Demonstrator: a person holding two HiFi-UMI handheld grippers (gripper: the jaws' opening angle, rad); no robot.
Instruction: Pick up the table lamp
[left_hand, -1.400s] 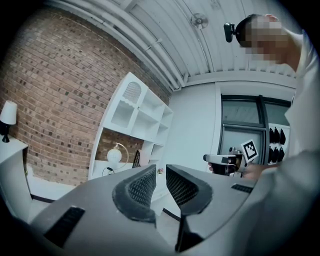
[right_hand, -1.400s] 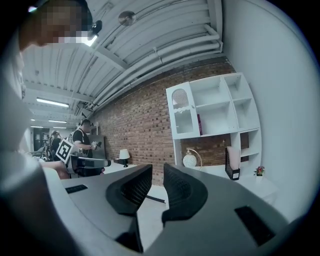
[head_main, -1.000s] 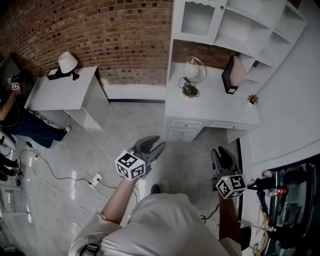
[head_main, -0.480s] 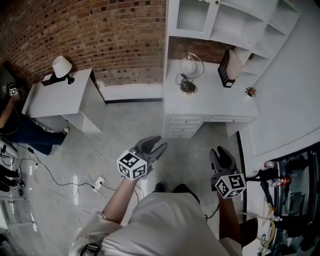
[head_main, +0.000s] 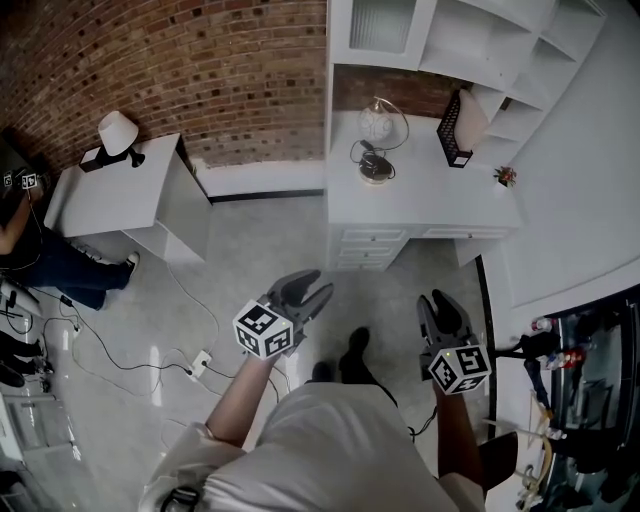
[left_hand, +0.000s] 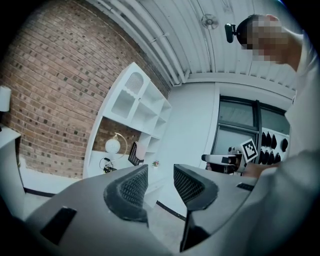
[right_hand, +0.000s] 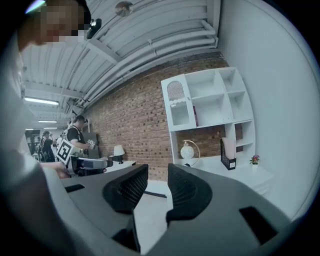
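Head view: we see a shaded lamp (head_main: 117, 132) on the far-left worktop (head_main: 130, 200). The left hand-held gripper (head_main: 312, 288) has its jaws apart and empty. The globe lamp (head_main: 376, 124), which we judge to be the target, stands upright on the desk (head_main: 430, 210), far ahead and well apart from both. The right hand-held gripper (head_main: 437, 300) is likewise parted and empty, and neither is clearly nearer. The right gripper view alone shows both lamps side-on, with the globe lamp (right_hand: 187, 150) right of the jaws.

Holds left gripper (head_main: 310, 292) forward on an outstretched forearm (head_main: 232, 405), pointing roughly level, fingers (left_hand: 131, 187) parted with nothing between. Carries right gripper (head_main: 441, 304) alongside, well apart from the left, tipped slightly downward, fingers (right_hand: 187, 192) likewise parted and empty.
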